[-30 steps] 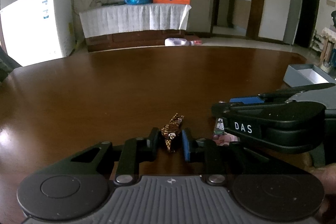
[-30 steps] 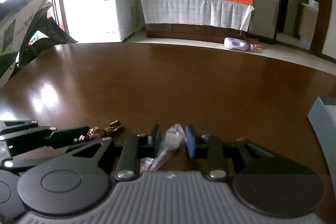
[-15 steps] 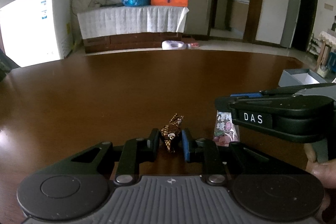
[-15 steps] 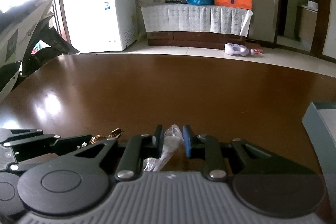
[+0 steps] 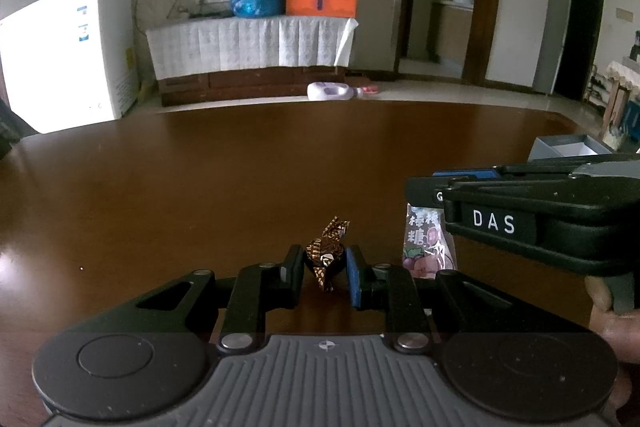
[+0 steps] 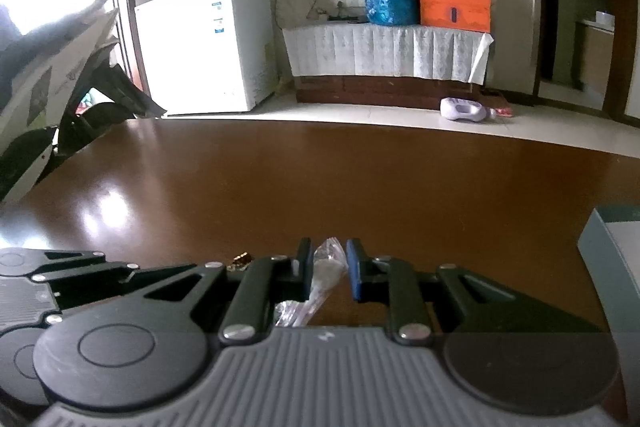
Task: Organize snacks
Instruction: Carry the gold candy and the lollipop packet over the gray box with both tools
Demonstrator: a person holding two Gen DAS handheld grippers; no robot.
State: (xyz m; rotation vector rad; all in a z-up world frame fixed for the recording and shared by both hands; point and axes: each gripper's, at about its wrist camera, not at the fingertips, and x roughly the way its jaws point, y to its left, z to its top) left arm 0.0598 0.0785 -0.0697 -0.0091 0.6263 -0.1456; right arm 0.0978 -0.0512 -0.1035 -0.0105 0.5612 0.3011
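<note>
A candy in a brown and gold twist wrapper (image 5: 326, 259) is pinched between the pads of my left gripper (image 5: 322, 261), just above the dark wooden table (image 5: 240, 167). To its right, my right gripper (image 5: 424, 187) is shut on the top of a small printed sachet (image 5: 428, 243), which hangs clear of the table. In the right wrist view the sachet's clear crinkled end (image 6: 326, 263) sits between the fingers of the right gripper (image 6: 328, 267). The left gripper's finger (image 6: 80, 271) lies at the lower left, with the candy's tip (image 6: 240, 259) showing.
A grey open box (image 5: 568, 147) stands on the table at the right, close beside the right gripper (image 6: 608, 259). A person's fingers (image 5: 616, 315) hold the right gripper's handle. Bare tabletop stretches ahead of both grippers.
The right gripper has risen and closed further on the sachet, lifting it from lying on the table to hanging. The left gripper has kept still with the candy.
</note>
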